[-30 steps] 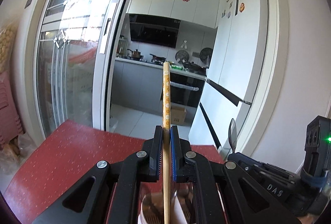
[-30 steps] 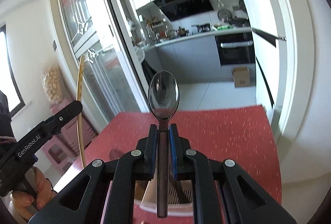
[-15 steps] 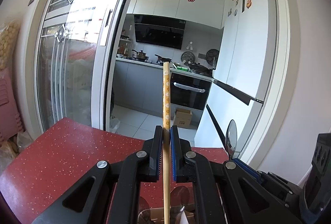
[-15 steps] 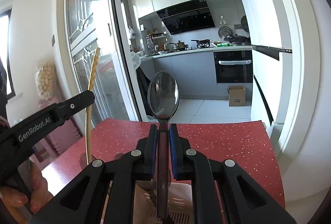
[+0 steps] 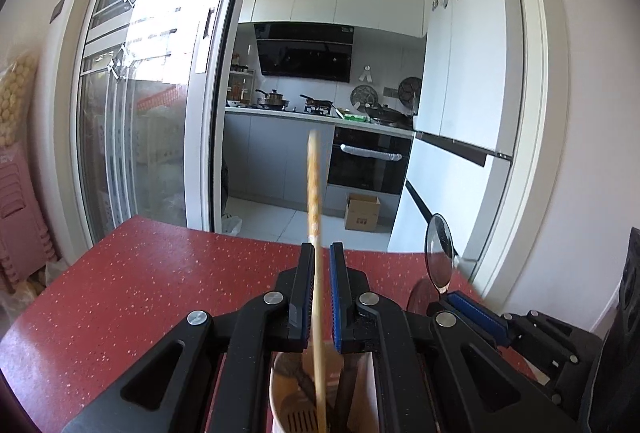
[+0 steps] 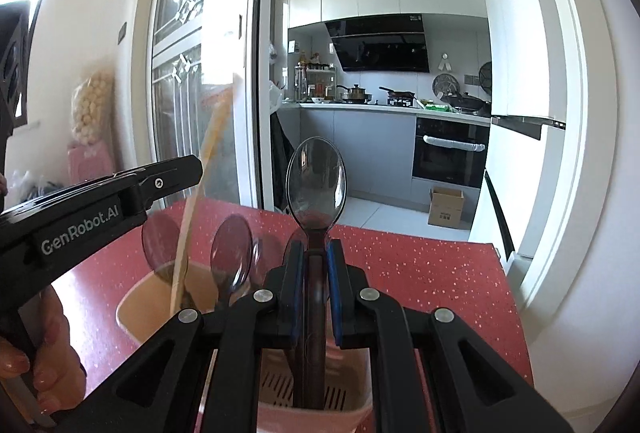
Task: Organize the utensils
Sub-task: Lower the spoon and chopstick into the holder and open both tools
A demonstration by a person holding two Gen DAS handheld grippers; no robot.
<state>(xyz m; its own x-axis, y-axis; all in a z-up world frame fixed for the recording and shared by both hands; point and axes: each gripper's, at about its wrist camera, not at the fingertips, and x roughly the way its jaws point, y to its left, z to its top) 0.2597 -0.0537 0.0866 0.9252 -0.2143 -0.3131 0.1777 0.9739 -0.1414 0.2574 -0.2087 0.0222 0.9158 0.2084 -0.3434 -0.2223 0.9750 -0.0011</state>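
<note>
— Wooden chopstick [image 5: 313, 189] stood between the parted fingers of our left gripper [image 5: 319, 257], blurred, its lower end down in the pink holder [image 5: 280, 389] beneath us. We could not tell whether either pad touched it.

— And our right gripper [image 6: 312, 253]?

— We had it closed on the dark spoon [image 6: 316, 185], bowl up, handle reaching into the holder's slotted compartment below the fingers. Left of it, more spoons [image 6: 232, 253] stood in the neighbouring compartment, on the red table [image 6: 420, 273].
</note>
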